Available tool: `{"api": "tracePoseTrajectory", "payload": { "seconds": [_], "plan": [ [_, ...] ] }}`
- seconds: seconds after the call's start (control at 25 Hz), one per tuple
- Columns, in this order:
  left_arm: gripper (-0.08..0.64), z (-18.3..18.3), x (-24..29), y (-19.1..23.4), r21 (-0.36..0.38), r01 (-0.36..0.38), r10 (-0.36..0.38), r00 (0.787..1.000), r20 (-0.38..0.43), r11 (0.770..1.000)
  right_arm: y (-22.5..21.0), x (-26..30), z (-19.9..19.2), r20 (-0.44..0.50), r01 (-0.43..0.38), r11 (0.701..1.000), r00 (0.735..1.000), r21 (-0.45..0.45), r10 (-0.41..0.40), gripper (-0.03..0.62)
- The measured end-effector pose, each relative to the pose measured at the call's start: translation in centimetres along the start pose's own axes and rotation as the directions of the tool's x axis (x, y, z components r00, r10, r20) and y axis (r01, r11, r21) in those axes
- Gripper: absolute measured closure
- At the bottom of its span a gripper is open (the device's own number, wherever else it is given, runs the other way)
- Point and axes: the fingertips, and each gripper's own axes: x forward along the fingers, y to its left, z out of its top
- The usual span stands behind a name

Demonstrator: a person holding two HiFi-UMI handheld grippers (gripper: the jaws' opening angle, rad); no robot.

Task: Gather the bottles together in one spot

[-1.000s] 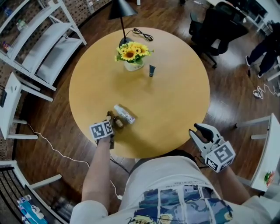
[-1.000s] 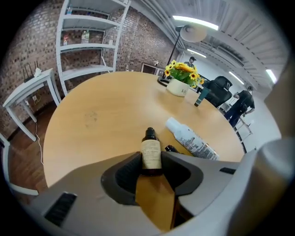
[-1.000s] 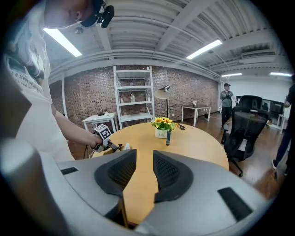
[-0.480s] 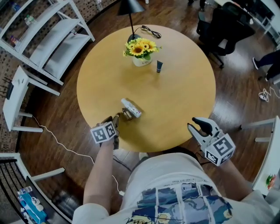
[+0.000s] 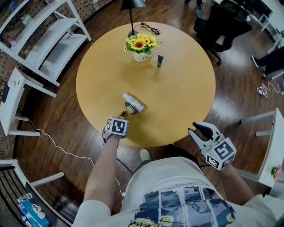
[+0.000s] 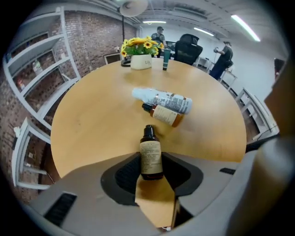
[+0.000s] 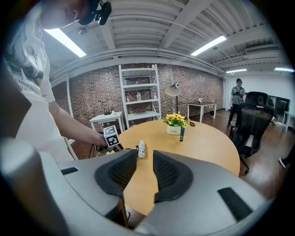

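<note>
While the left gripper (image 6: 151, 171) clamps the small dark bottle (image 6: 151, 154) by its labelled body, both pads pressing on its sides, I see the black cap pointing straight out past the jaw tips over the round table (image 6: 92, 115). Just ahead of that cap two more bottles lie on their sides, touching each other: the amber bottle (image 6: 165, 114) nearer the jaws and the white bottle (image 6: 161, 99) right behind it, both with their caps toward this gripper's left. Far ahead, at the opposite side of the table, a pot of sunflowers (image 6: 139, 53) stands with a dark upright tube (image 6: 165, 59) just to its right, and a lamp (image 6: 133, 7) rises behind them. I hold the right gripper (image 7: 145, 168) off the table's near edge, well to the right of the left one, its jaws a narrow gap apart with nothing between them; looking along them I see the white bottle out ahead on the table
</note>
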Motion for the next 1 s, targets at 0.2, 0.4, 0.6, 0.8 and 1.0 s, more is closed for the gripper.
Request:
{"api": "tracePoseTrajectory", "payload": {
  "seconds": [0.2,0.4,0.6,0.8,1.0],
  "plan": [
    [0.411,0.6,-2.2,-1.3,-0.225,0.199,-0.161,0.971,0.177,0.954,2.0,-1.3,-0.6,0.011,0.044,0.998,0.999,0.038,-0.045,0.468],
    [0.411,1.7,-9.4,-5.7,-0.340,0.682,-0.429,0.695,0.577,0.648,5.3,-0.7,-0.1,0.056,0.014,0.995,0.998,0.095,-0.019,0.474],
    [0.411,3.6,-22.4,-13.1,0.082,0.915,-0.691,0.237,0.683,0.395,9.3,0.8,3.6,0.139,-0.183,0.970,0.977,0.157,0.162,0.500],
    [0.411,3.3,-32.2,-18.9,0.415,0.900,-0.866,-0.096,0.490,0.136,14.3,1.3,8.1,0.191,-0.437,0.890,0.892,0.134,0.409,0.484],
    [0.411,1.6,-36.0,-20.7,0.503,0.863,-0.897,-0.256,0.360,-0.044,18.1,-0.5,10.4,0.256,-0.623,0.771,0.772,0.129,0.581,0.502]
  ]
}}
